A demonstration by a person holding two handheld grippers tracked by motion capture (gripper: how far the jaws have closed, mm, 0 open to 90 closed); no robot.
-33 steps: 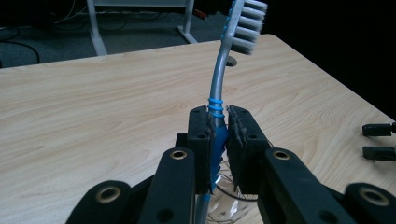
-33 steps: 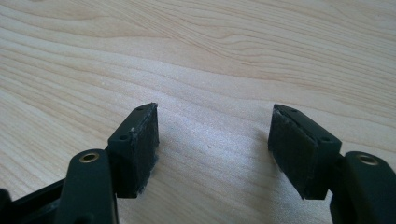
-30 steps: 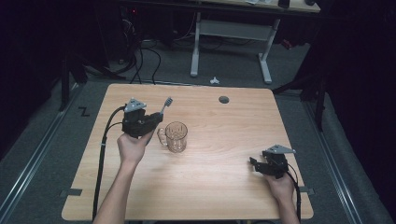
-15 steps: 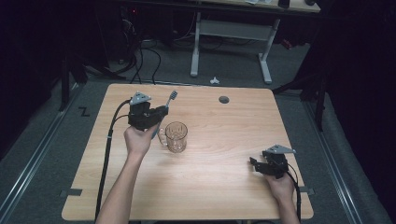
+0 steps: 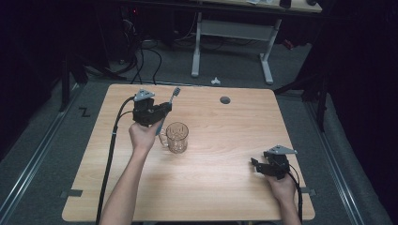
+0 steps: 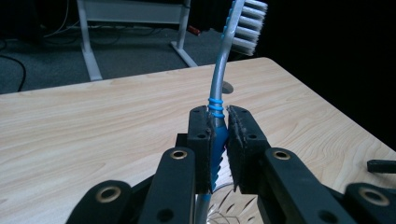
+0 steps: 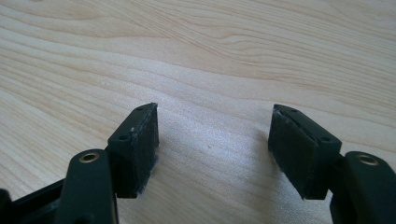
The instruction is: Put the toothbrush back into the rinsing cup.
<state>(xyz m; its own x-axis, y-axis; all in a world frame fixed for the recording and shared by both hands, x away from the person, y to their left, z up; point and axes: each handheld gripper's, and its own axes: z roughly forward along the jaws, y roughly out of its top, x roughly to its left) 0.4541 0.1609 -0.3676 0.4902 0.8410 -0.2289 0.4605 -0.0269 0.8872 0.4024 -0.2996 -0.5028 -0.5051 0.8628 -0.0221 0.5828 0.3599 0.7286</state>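
While the left gripper (image 6: 218, 135) clamps its ridged black pads on a toothbrush (image 6: 222, 84), the slim grey-and-blue ribbed handle curves up to white bristles, held above the pale wood-grain table (image 5: 225, 187) beside a faceted clear glass mug (image 5: 177, 137). Near the table's right edge, the right gripper (image 7: 214, 149) rests low with its flat rubbery pads spread wide, nothing between them.

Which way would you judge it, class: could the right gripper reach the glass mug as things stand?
Probably yes: the right gripper is open and bare table lies between it and the glass mug.
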